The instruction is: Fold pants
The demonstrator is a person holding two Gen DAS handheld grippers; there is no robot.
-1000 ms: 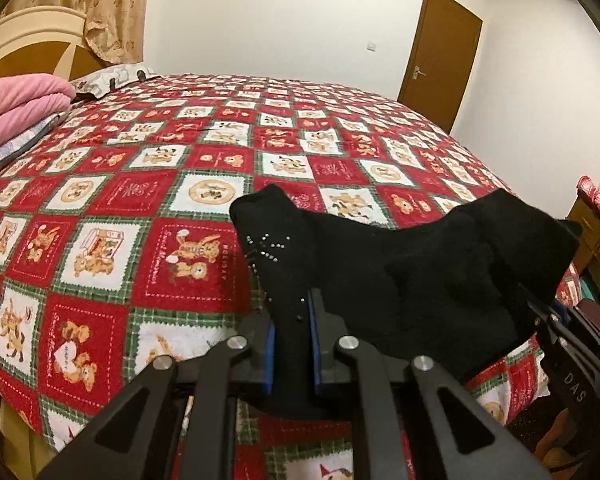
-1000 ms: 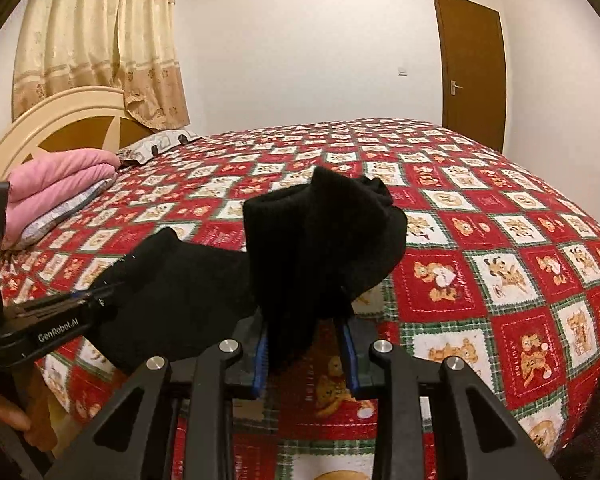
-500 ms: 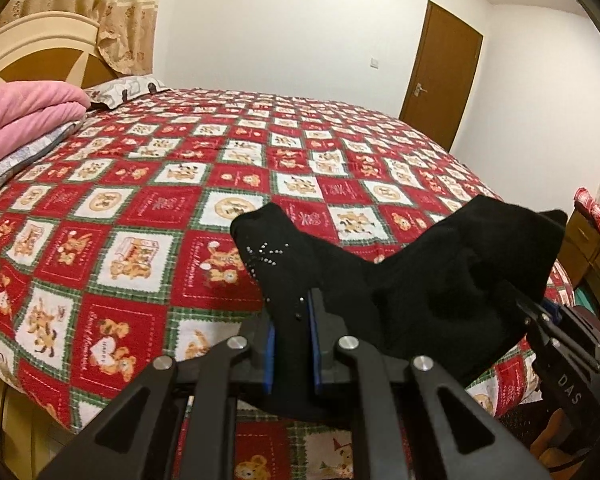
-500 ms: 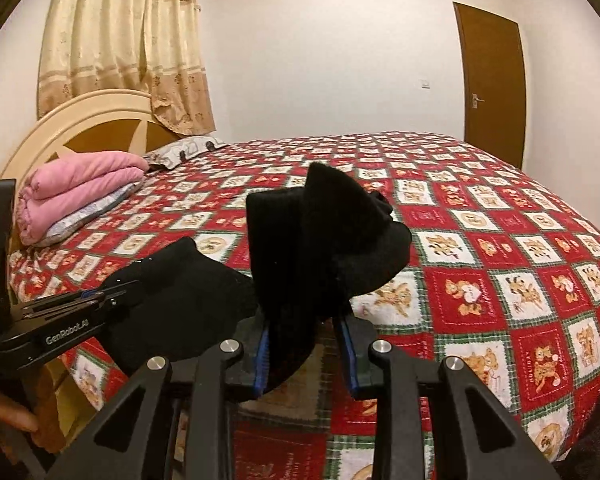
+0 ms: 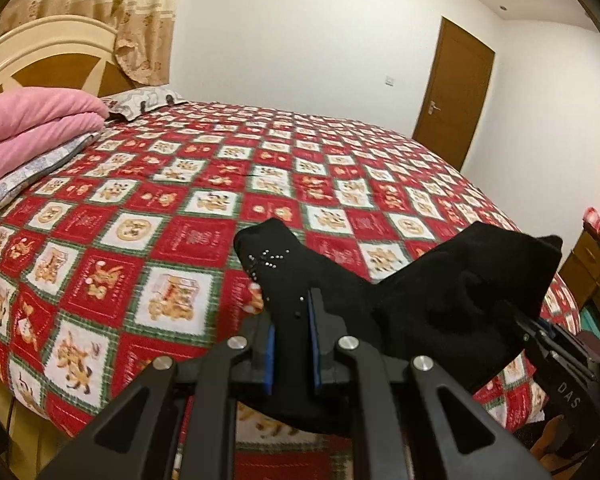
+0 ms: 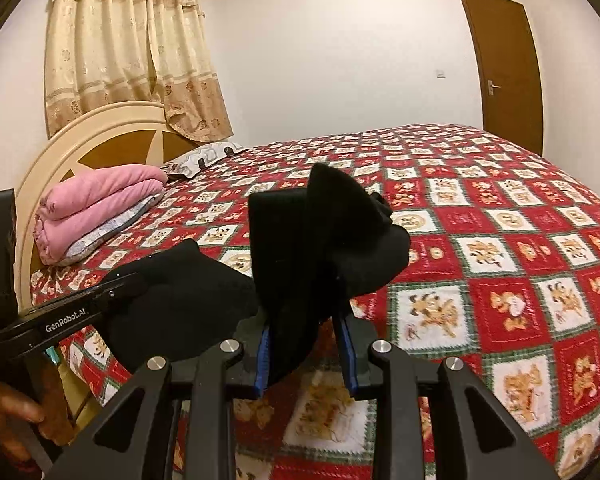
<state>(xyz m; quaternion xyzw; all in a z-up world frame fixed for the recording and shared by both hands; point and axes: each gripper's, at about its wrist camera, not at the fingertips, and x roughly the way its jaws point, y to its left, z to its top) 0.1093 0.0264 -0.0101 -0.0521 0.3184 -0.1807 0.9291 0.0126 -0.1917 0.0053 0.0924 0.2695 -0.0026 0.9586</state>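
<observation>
Left gripper (image 5: 291,344) and right gripper (image 6: 305,354) each clamp the black pants (image 5: 440,304), lifted over the quilt's (image 5: 172,216) near edge; both angle downward toward the open bedspread.

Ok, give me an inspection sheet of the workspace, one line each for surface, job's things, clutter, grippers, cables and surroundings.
Surface: bed under a red, white and green patchwork quilt.
Job's things: black pants, bunched, strung between both grippers above the bed's near edge.
Clutter: folded pink blanket on a grey pillow by the headboard; another pillow behind.
Grippers: left hand-held gripper shut on the pants; right hand-held gripper shut on a thicker bunch.
Cables: nothing seen.
Surroundings: white walls, beige curtain, brown door closed, wooden drawers at the right.
</observation>
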